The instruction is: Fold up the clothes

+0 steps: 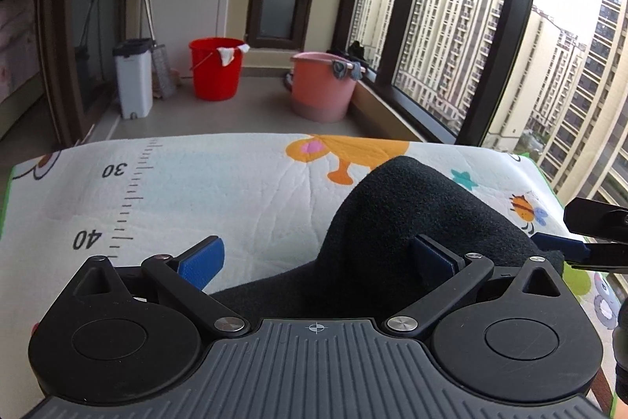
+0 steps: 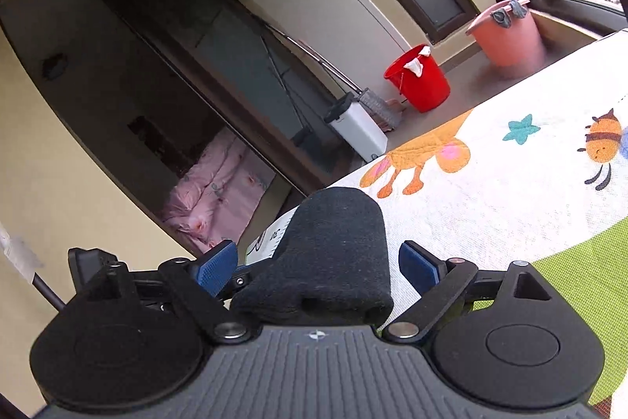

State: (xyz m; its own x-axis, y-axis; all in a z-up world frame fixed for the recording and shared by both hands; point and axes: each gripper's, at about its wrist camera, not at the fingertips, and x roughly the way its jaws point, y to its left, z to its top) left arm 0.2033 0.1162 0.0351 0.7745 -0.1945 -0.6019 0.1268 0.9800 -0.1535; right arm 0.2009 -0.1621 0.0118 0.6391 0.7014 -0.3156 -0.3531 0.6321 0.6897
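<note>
**Black garment bunched on the mat, both grippers wide and not gripping**

The black fleece garment (image 1: 412,222) lies humped on the printed mat (image 1: 235,191), toward the window side, beside the orange cartoon animal (image 1: 353,152). It is rumpled, not flat; no edge or hem can be made out.

Your left gripper (image 1: 318,260) stands wide. One blue pad (image 1: 204,262) is over bare mat, the other sits against the side of the cloth, with nothing pinched between them.

Your right gripper (image 2: 318,269) is also wide, tilted over the mat's edge. A fold of the black cloth lies between its pads, but neither pad (image 2: 218,268) presses on it. From the left camera its fingers show at the mat's right edge.

How to do the step well, as a judgement:
- Find a real edge first. A pinch on the middle of the hump will likely lift a wad, not a layer.
- Take two corners well apart, one per gripper, and draw the cloth flat before folding.
- Close fully on a single thickness; fleece is bulky and may slip out of a shallow bite.
- Keep the cloth in from the mat's edge so it cannot slide off.
</note>
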